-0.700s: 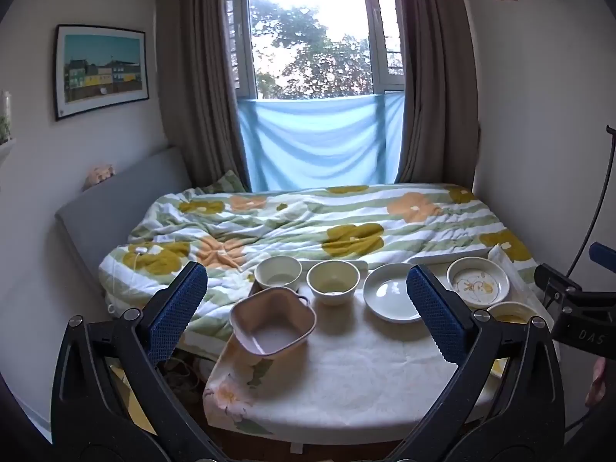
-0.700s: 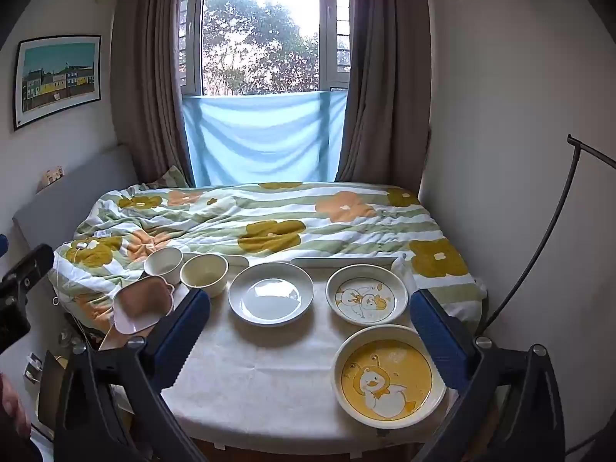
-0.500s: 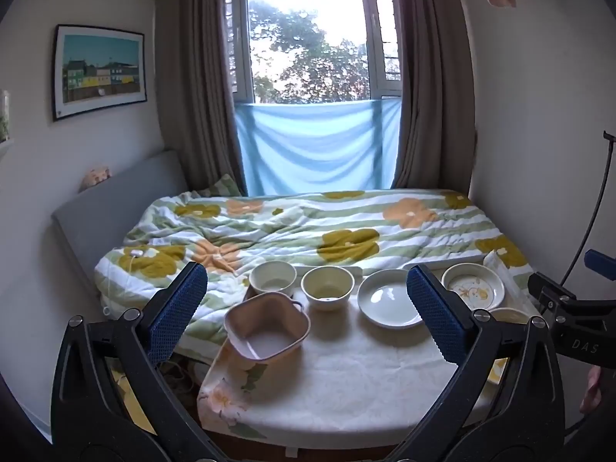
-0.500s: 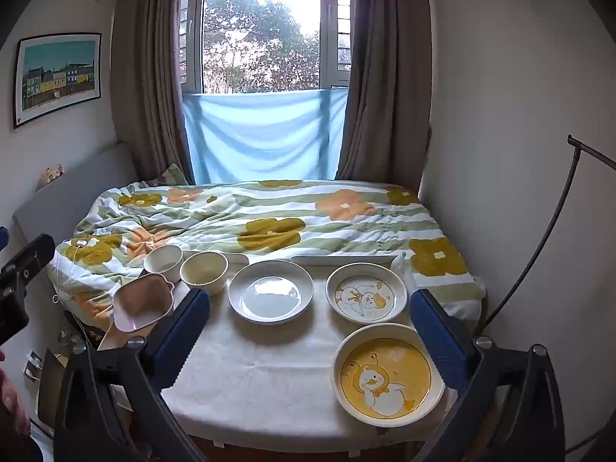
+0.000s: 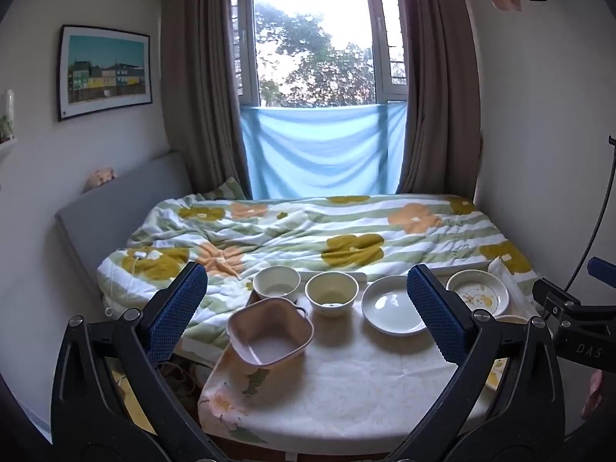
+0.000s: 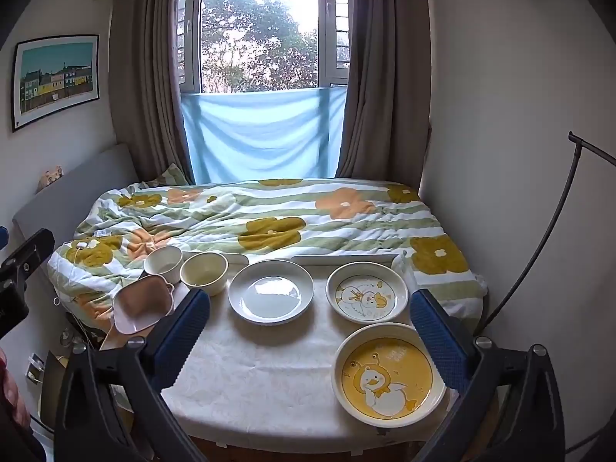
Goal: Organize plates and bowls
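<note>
this is a bedroom in a home. a bed (image 6: 269, 227) with a rumpled flower-print duvet (image 5: 346, 231) fills the middle of the room, its grey padded headboard (image 5: 115, 208) against the left wall. behind the bed a window (image 6: 261, 30) looks onto trees, flanked by long brown curtains (image 6: 146, 96), with a pale blue cloth (image 6: 261, 134) hung across its lower part. a framed picture of coloured houses (image 5: 106, 71) hangs on the left wall. at the bed's near edge stands a small worktop (image 6: 269, 377) under a white tablecloth, carrying household crockery: bowls (image 5: 331, 292) along its far edge and cartoon duck plates (image 6: 389, 377) toward its right edge.
</note>
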`<state>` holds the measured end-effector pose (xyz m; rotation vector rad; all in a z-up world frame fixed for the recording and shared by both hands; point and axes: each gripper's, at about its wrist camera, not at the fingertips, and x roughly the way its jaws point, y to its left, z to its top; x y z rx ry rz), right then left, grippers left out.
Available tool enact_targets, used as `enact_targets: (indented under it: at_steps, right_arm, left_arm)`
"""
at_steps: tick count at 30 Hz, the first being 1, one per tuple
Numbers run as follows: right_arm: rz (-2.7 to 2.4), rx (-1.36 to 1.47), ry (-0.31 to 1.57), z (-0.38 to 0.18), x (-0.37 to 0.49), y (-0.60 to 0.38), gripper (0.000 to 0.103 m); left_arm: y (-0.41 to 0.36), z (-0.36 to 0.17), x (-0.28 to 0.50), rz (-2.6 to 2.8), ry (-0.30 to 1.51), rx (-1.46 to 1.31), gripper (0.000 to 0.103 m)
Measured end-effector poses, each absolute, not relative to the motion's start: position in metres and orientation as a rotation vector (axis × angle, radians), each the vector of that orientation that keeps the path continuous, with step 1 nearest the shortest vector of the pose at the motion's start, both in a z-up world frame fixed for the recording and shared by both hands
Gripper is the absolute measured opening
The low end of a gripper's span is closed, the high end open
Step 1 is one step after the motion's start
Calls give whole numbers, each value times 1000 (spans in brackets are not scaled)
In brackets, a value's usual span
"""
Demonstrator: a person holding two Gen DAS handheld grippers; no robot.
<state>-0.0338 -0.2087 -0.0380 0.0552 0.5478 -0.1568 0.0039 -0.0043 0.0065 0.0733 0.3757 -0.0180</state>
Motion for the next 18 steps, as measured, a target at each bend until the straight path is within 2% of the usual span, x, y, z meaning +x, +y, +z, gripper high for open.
enact_targets:
  at_steps: [18]
  right_arm:
    - [-163, 51, 559, -39, -25, -208, 103]
  left_arm:
    - [-4, 6, 11, -14, 388, 76, 103]
